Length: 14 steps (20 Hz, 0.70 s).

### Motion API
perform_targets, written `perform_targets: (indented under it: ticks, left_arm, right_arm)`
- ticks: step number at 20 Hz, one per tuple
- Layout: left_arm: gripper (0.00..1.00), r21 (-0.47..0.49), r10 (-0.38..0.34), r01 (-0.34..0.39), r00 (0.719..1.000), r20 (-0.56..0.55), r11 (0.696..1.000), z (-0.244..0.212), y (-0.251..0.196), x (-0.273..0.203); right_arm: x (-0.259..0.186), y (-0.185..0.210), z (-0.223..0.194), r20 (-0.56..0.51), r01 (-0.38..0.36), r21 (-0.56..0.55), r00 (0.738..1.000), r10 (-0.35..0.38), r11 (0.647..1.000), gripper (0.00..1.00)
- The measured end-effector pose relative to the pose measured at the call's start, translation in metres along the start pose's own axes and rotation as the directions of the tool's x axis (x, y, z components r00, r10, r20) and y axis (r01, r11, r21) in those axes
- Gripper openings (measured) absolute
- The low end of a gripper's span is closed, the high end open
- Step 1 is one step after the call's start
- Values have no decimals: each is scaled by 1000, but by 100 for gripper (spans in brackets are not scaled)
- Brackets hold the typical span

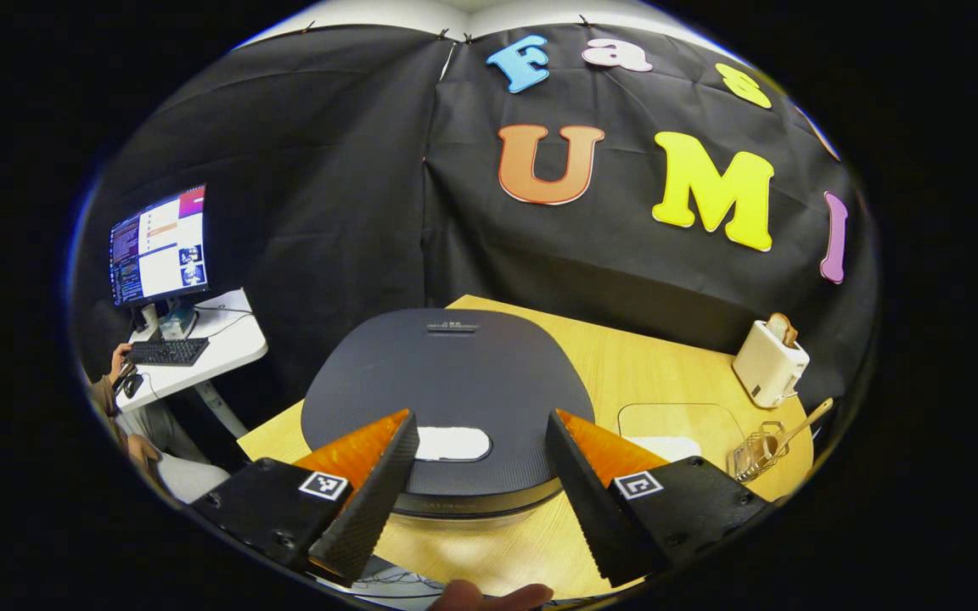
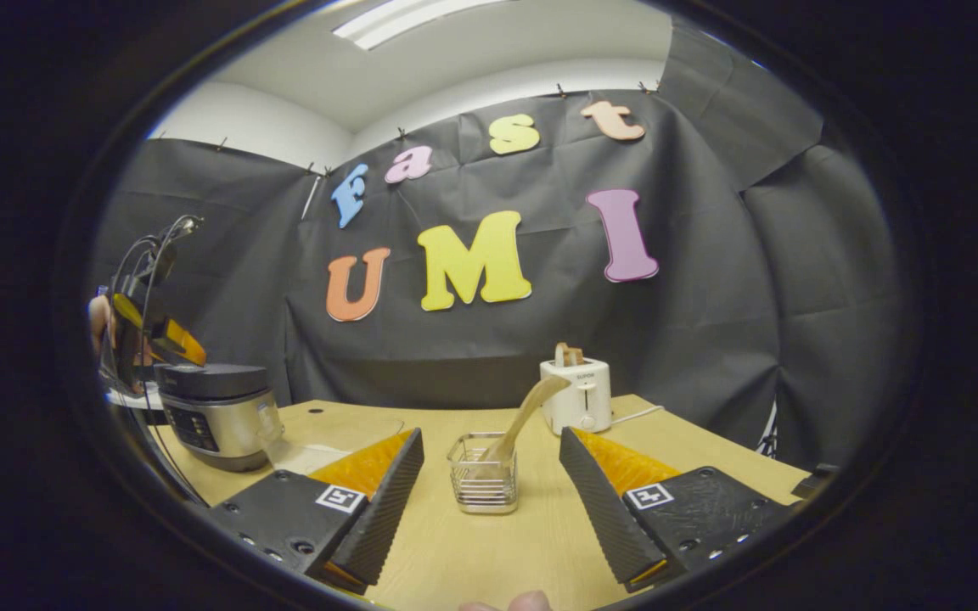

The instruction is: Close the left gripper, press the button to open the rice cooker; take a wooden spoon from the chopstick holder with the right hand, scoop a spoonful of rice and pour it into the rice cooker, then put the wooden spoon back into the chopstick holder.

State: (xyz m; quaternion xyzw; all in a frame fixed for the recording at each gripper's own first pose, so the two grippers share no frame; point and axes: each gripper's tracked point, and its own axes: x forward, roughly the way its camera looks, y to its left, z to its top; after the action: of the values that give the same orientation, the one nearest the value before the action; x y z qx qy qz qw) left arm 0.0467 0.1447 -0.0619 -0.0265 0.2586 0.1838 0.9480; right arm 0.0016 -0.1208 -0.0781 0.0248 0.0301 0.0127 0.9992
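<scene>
Cooker lid [image 1: 455,373]: you saw matt, finely textured dark plastic.
Table [image 2: 489,543]: pale wood grain, smooth.
Holder [image 2: 482,475]: shiny wire metal.
Spoon [image 2: 531,407]: plain wood.
Toaster [image 2: 578,395]: glossy white plastic.
Your fingers [image 1: 370,501]: ribbed, matt black.

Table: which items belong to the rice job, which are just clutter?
Job:
cooker, lid shut
button
spoon, standing in the holder
rice tray
left tool, right tool, both open

Clutter:
toaster
monitor
keyboard
</scene>
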Motion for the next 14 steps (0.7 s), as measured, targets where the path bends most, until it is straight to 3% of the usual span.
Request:
perform_targets:
  ticks: [3,4,5,6,7,8,14]
  left_arm:
    - [98,72,-1,-6,996,92,997,-3,2,3]
    - [96,51,-4,0,997,81,999,-6,3,5]
    - [96,48,-9,6,997,71,999,-11,2,2]
    - [98,58,-16,12,997,74,998,-11,1,1]
    - [97,67,-19,14,997,73,998,-12,1,1]
    - [98,72,-21,14,995,93,997,-11,2,1]
    - [97,88,-46,36,992,117,995,-12,0,0]
  right_arm:
    - [0,6,-5,-11,-14,4,1000,14,1000,95]
    - [0,8,-8,-15,-21,5,1000,21,1000,91]
    - [2,10,-9,-17,-27,1,999,27,1000,95]
    - [2,12,-10,-18,-31,-4,999,30,1000,91]
    - [2,13,-11,-17,-33,-4,999,33,999,100]
    - [3,13,-13,-19,-36,4,999,36,999,95]
    - [1,19,-20,-38,-59,44,997,61,997,95]
